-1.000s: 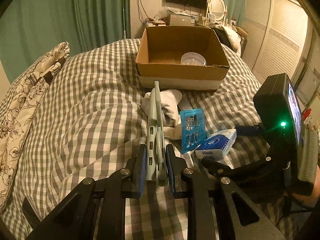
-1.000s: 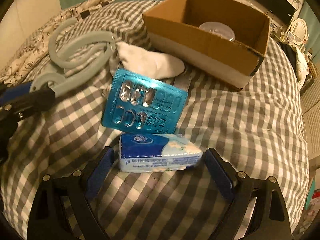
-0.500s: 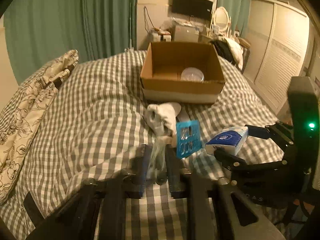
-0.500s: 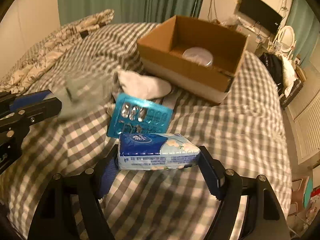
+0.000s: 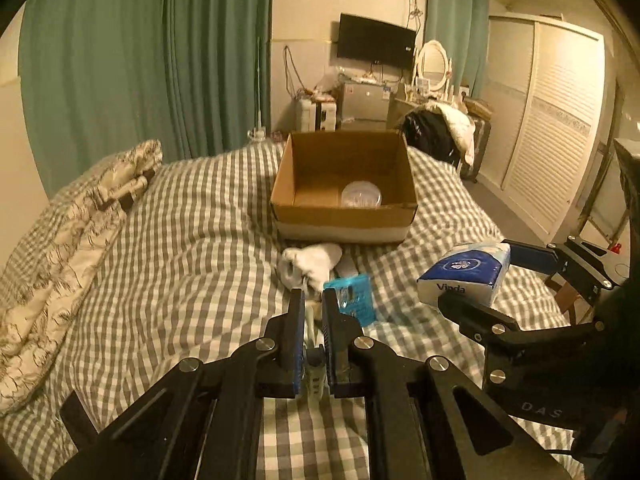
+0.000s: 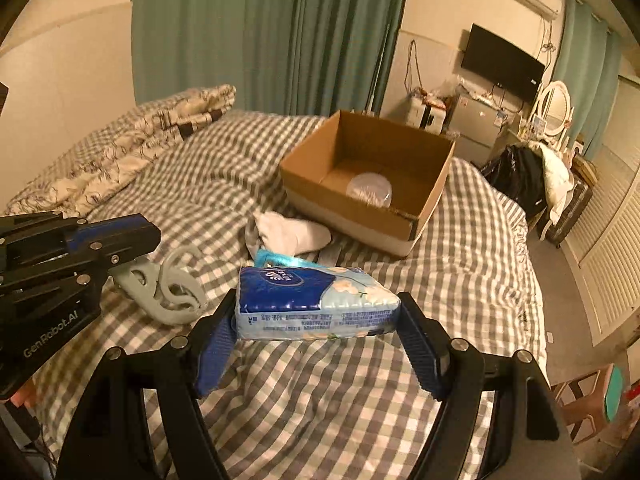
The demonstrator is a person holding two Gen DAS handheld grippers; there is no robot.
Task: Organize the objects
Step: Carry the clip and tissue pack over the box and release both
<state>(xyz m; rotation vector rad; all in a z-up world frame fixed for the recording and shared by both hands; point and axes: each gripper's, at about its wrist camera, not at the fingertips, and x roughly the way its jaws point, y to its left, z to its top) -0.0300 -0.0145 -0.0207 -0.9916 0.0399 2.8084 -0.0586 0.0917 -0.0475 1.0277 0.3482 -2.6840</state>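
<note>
Presently I have both loads clear of the bed (image 5: 180,248): my left gripper (image 5: 311,312) is clamped on the grey hanger clip (image 6: 168,288), and my right gripper (image 6: 316,320) is pinching the tissue pack (image 6: 312,300) across its ends — each raised, I judge, to carry to the cardboard box (image 6: 432,184) ahead. A clear lid (image 6: 369,190) already lies inside. White socks (image 6: 292,234) and a blister pack (image 5: 354,298) lie between me and the box — low, no real obstruction

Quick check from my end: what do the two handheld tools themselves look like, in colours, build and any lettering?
Both are black, angular frames with silver screws and blue ribbed pads. The left tool has narrow fingers and white "GenRobot.AI" lettering on its side. The right tool has wider-set fingers; "DAS" is embossed on its body. No sleeves or cables show clearly.
</note>
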